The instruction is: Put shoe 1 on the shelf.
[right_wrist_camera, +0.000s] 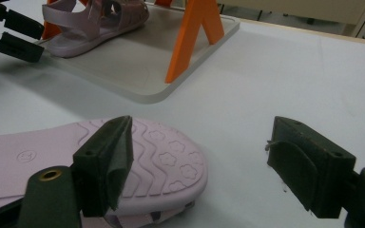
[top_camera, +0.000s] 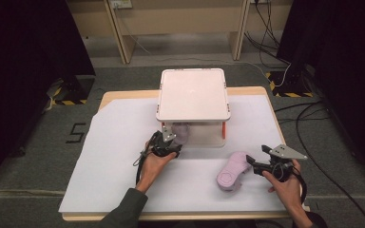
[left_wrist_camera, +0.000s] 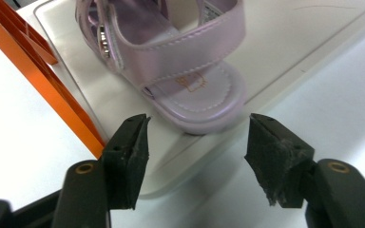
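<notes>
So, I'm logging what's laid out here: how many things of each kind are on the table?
Pink sandals: 2, one on the rack's lower shelf, one sole-up on the white sheet
Two-shelf rack with orange legs: 1
White sheet: 1
Total: 4

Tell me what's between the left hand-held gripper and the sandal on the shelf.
Nothing: the left gripper view shows the left hand-held gripper open, with bare white shelf board between its jaws and the lilac sandal.
</notes>
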Motion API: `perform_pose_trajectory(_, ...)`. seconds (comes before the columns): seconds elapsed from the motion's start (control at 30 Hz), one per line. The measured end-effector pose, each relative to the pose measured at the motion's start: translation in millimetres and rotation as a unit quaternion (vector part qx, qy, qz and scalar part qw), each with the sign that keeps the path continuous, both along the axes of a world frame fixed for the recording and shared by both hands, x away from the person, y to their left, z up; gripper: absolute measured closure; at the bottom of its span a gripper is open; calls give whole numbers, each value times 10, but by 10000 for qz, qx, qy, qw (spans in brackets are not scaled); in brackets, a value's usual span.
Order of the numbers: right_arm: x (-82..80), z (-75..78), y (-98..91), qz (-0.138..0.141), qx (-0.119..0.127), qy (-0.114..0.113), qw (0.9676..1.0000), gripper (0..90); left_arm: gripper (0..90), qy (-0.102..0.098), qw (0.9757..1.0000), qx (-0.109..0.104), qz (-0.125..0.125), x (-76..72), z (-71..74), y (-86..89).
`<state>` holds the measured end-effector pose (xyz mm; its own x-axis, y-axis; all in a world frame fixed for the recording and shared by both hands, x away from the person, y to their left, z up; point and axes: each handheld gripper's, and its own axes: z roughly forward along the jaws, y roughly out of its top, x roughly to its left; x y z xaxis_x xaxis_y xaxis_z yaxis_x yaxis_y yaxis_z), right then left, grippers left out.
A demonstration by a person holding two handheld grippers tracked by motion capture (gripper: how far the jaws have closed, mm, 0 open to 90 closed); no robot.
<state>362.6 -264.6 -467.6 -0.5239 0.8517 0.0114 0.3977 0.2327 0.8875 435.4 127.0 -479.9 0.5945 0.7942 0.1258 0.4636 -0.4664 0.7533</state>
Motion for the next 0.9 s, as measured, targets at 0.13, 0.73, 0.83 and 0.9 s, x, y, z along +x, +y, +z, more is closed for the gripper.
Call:
perform_pose_trajectory(0.13,-10,20,-14,-32,61,-52,10000,240,359,-47,10000,-34,-64,-99,31,8)
perform_pose_trajectory(0.73,-221,131,77,240,495,-88,9984,248,262,-191,9934,-1092,-288,-876,174,421)
perform_pose_trajectory(0.83,-287,139,65,280,578,-42,9979,244,256,-221,9931,-1125,-252,-972,150,512)
perform_pose_trajectory(0.9,-329,134,61,334,584,16,9977,244,255,-256,9935,-1099,-166,-1029,103,575)
